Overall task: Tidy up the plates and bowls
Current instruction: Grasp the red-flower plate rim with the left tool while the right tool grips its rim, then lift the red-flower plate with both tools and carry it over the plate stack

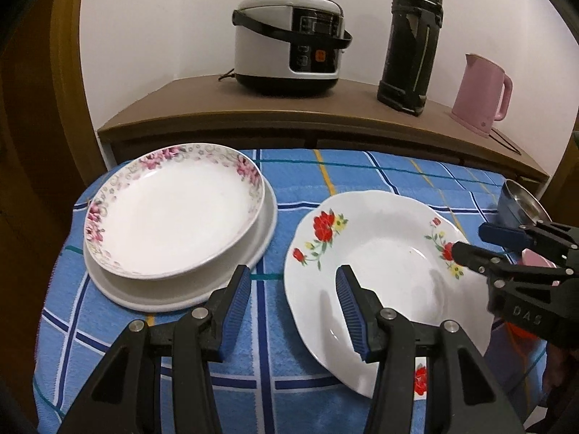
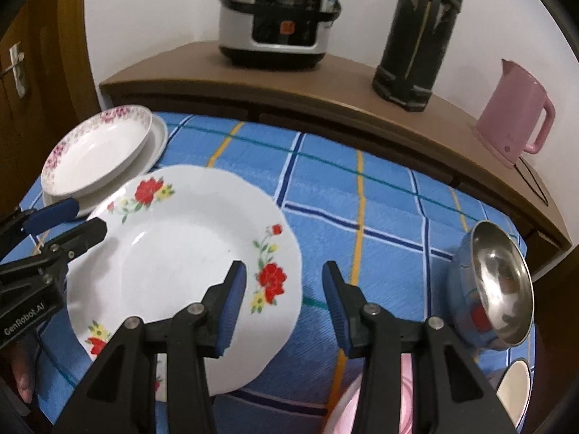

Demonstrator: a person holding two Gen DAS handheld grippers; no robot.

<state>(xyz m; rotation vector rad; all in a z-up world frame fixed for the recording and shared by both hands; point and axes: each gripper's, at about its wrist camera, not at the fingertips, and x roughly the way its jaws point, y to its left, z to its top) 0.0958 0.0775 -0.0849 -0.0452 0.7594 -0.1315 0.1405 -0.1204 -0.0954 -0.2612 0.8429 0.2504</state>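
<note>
Resting on a plain plate (image 1: 181, 289), the pink-flowered dish (image 1: 170, 213) sits empty; both grippers' jaws gape, holding nothing.

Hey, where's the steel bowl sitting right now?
The steel bowl lies tipped on its side near the right edge of the checked tablecloth in the right wrist view, right of the red-flowered plate and below the pink kettle.

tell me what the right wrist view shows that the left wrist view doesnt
Only the right wrist view shows the door handle, a pink dish and a white bowl at the near edge, and the steel bowl's whole inside. Only the left wrist view shows the cooker's lid top and the flask's cap. Both share the red-flower plate, the pink-rimmed plate stacked on a white one, the kettle and the blue cloth.
</note>
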